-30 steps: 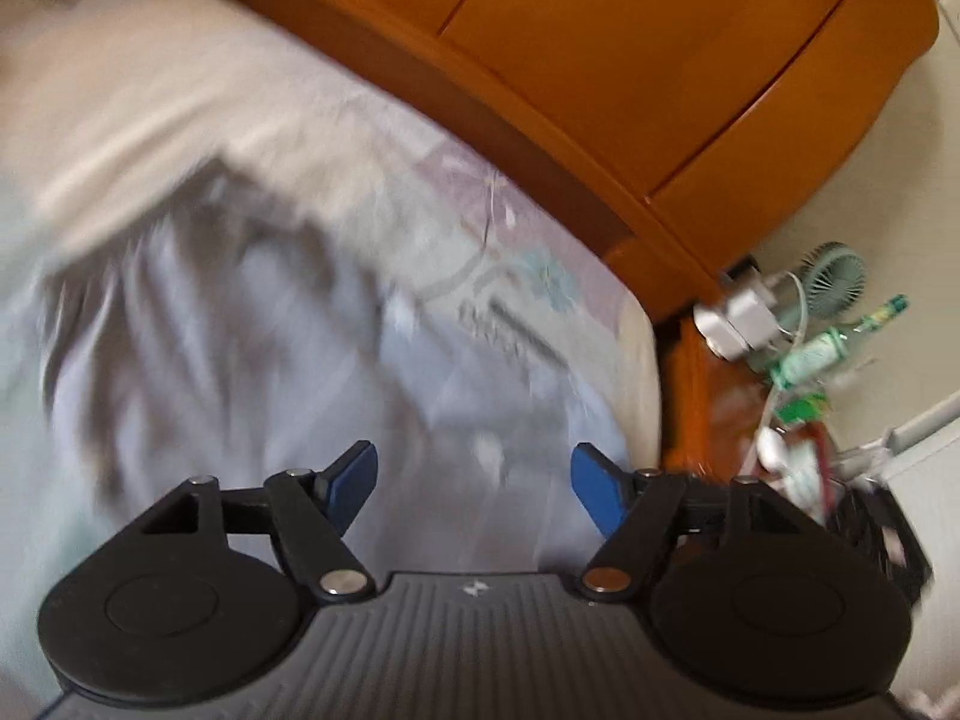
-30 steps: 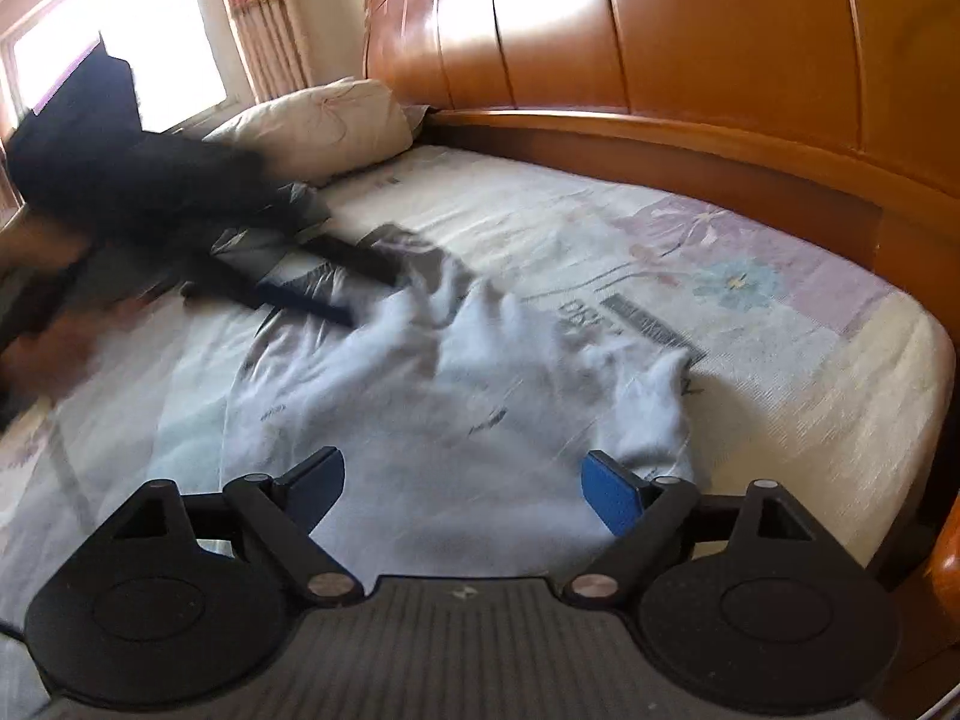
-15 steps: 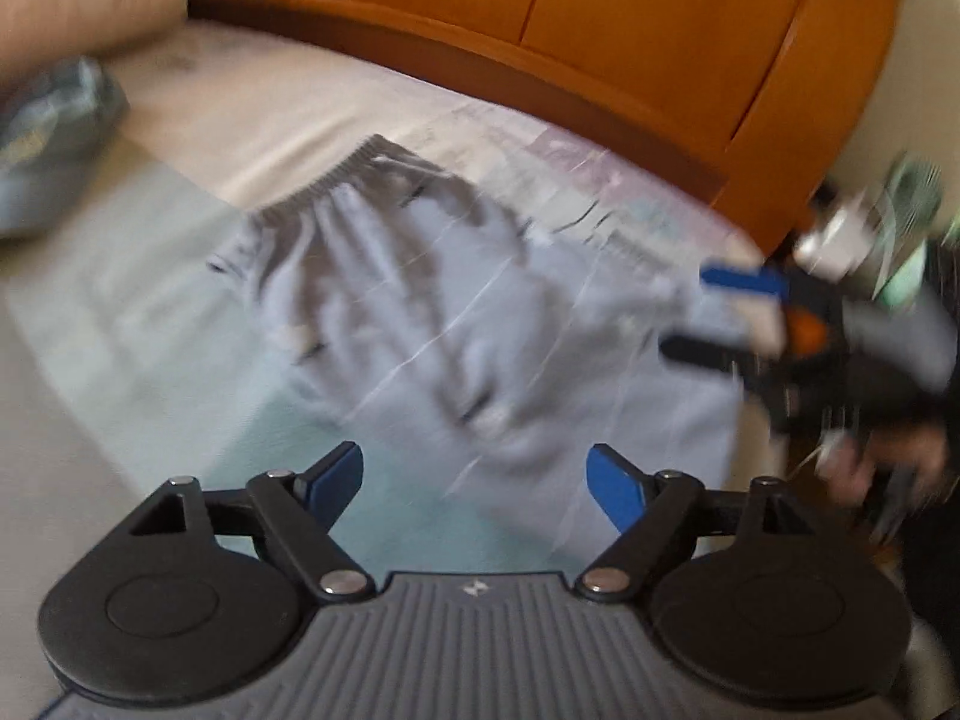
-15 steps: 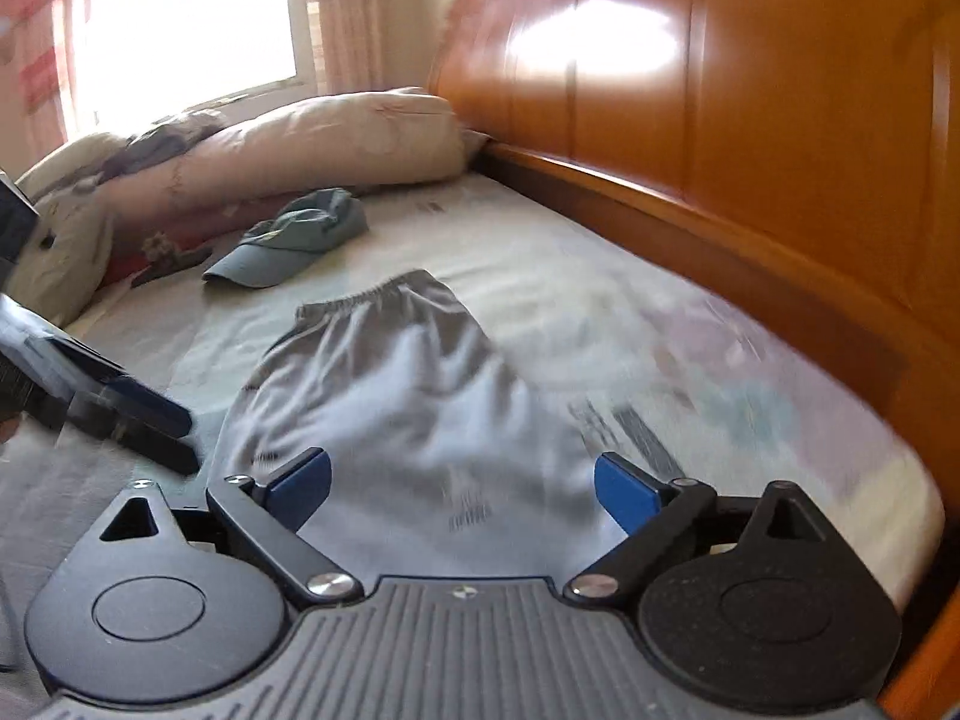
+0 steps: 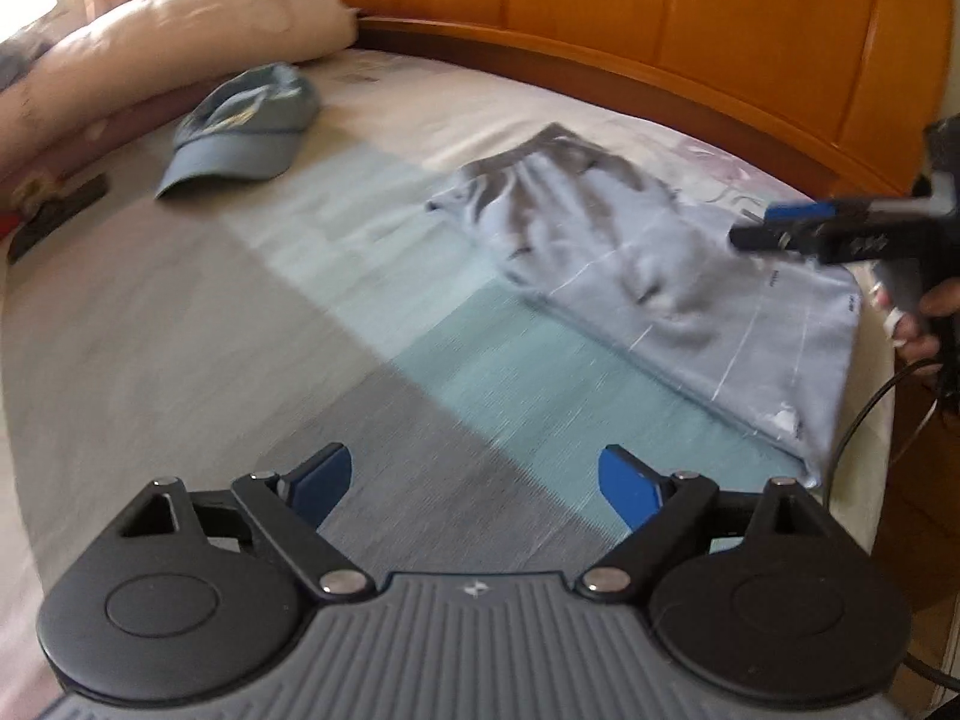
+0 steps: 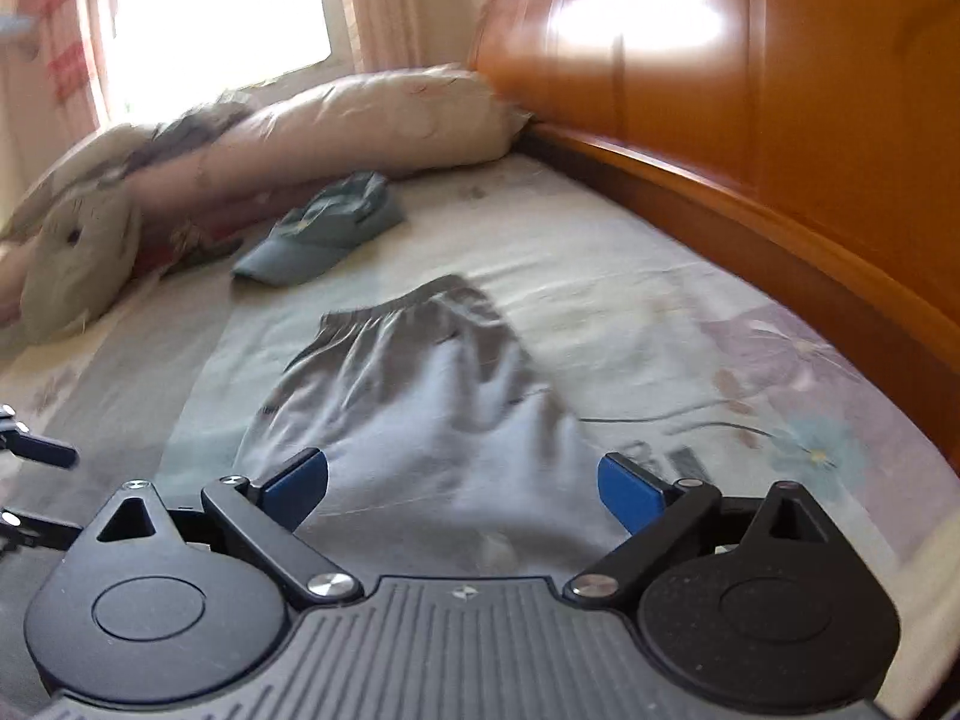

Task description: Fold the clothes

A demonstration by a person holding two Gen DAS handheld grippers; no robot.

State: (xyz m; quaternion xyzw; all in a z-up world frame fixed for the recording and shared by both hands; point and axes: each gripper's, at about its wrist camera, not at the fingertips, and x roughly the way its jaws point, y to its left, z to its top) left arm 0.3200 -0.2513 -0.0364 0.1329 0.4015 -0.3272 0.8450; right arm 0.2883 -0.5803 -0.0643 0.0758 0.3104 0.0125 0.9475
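The grey shorts [image 6: 420, 420] lie spread on the bed [image 5: 210, 330], near the wooden headboard [image 5: 720, 18], with the elastic waistband at the end toward the pillow [image 6: 384, 120] and the leg hems toward the bed's near edge. The fabric is rumpled around the waist and flatter toward the hems. The left gripper [image 5: 474, 480] hangs over bare bedsheet beside the shorts, apart from them; its blue fingers [image 5: 624, 486] stand wide with nothing between them, and the jaws have just been opening. The right gripper [image 6: 462, 486] hangs over the hem end of the shorts, fingers [image 6: 630, 492] likewise wide; cloth shows in the gap beneath them, but the pads do not press on it, and these jaws too have just been opening. In the left wrist view the right gripper [image 5: 780, 228] appears above the shorts on the headboard side, gripped by a hand [image 5: 918, 324] at the frame edge. A blue-grey cap [image 5: 246, 126] lies on the bed between the shorts and the pillow, well apart from the shorts. A curtained window [image 6: 222, 6] stands beyond the pillow. Both views are somewhat blurred.
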